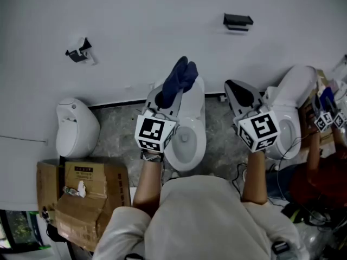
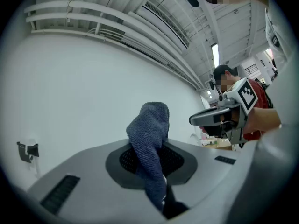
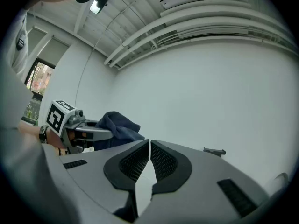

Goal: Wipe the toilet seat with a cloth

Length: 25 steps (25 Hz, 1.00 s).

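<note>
left tool (image 1: 164, 97): centre of the head view, held out over the toilet; jaws pinching the cloth between the dark pads.
cloth (image 2: 150, 129): dark blue, knitted texture, bunched. One end is clamped in the left tool and the rest stands out past the jaw tips. It sits upper centre in the head view and shows against the white wall in the left gripper view.
right tool (image 3: 149, 158): right of centre in the head view; jaws pressed together, with nothing between the pads.
toilet seat (image 1: 199, 140): white, centre of the head view, below the left tool; the cloth is not lying on it.
second toilet (image 1: 290, 93): white, right of the frame, beyond the right tool.
white fixture (image 1: 76, 129): left of the frame, against the wall.
cardboard boxes (image 1: 87, 191): brown, lower left, on the floor.
wall fittings (image 1: 237, 21): two dark pieces, upper left and upper right.
another person (image 1: 325, 169): far right edge, in red.
</note>
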Available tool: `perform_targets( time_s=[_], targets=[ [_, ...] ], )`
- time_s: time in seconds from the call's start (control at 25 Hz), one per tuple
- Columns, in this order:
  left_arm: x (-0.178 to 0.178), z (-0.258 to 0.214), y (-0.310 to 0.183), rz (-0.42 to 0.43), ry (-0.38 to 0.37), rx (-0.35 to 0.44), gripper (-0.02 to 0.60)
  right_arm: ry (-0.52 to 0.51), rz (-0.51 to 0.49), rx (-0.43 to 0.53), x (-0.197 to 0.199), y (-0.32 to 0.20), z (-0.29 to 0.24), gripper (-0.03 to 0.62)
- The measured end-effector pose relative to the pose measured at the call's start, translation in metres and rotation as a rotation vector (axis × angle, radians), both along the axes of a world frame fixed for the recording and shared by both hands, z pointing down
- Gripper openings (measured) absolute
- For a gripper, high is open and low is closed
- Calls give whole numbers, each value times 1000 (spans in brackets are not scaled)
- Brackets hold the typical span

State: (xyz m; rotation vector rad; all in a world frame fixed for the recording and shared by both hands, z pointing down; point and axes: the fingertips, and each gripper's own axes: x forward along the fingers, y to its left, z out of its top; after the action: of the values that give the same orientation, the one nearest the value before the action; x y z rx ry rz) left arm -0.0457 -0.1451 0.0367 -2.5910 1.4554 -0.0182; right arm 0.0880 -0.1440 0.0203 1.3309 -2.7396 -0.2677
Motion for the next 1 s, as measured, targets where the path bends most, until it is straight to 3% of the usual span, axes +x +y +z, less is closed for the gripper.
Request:
perform_targets(
  time_s=[0.4,1.0],
  targets=[
    [-6,-13,-9,-6,-15,59,46,38,16,26,0,-14,-4,31],
    [-3,-15,-19,1,-25,60,46,68,32,23,0,-24,-5,29]
  ],
)
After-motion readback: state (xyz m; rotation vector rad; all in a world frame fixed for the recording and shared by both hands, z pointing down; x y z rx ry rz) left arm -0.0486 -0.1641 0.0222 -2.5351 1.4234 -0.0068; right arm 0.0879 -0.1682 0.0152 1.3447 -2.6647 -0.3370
